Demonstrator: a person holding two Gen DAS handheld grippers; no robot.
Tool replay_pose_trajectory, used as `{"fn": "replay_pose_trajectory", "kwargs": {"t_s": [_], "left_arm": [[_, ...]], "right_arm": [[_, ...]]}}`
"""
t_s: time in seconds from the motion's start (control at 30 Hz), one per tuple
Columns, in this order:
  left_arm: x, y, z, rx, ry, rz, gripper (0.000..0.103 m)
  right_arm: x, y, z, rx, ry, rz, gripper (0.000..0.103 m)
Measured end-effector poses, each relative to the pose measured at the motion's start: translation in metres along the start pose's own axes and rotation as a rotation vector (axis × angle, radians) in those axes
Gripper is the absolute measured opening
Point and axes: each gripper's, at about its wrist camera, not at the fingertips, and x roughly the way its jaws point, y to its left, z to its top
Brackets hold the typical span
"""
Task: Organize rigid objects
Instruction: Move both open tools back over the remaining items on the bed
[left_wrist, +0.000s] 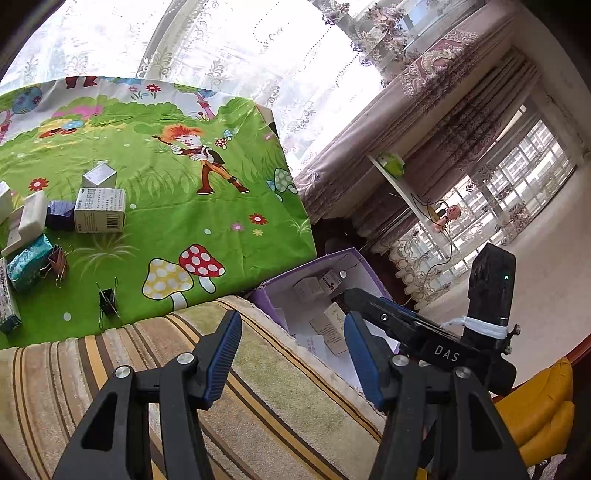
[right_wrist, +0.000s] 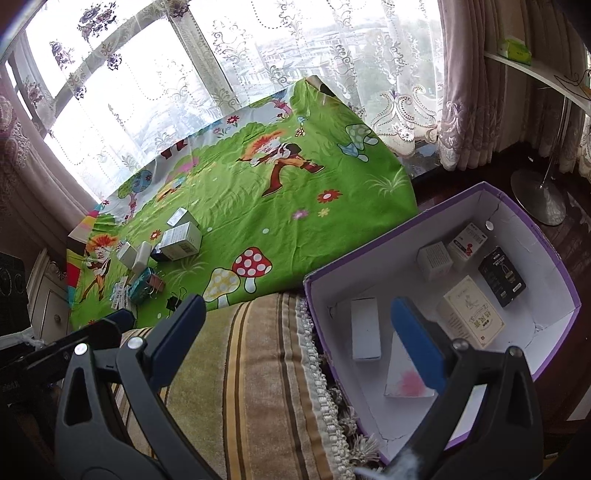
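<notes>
My left gripper (left_wrist: 291, 350) is open and empty above the striped cushion (left_wrist: 221, 398). My right gripper (right_wrist: 299, 339) is open and empty over the near-left edge of the purple box (right_wrist: 554, 258). The box holds several small cartons, among them a cream one (right_wrist: 472, 314), a black one (right_wrist: 502, 277) and a white one (right_wrist: 365, 328). On the green cartoon cloth (right_wrist: 258, 206) a cluster of small boxes remains, with a white barcode carton (left_wrist: 99, 210), a teal packet (left_wrist: 27, 262) and binder clips (left_wrist: 109, 302). The cluster also shows in the right wrist view (right_wrist: 177, 240).
The right gripper's body (left_wrist: 436, 332) crosses the left wrist view over the purple box (left_wrist: 269, 295). Lace curtains and windows stand behind the cloth. A lamp base (right_wrist: 539, 195) stands on the dark floor at right. A yellow object (left_wrist: 535, 413) lies low right.
</notes>
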Motion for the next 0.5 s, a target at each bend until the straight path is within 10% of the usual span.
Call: {"fn": "replay_pose_trajectory", "kwargs": {"t_s": [0.5], "left_arm": [[-0.061,0.122,0.032,-0.182,-0.060,0.315,0.059]], "right_arm": [[0.031,0.096,0.020,-0.216,0.086,0.088,0.101]]}}
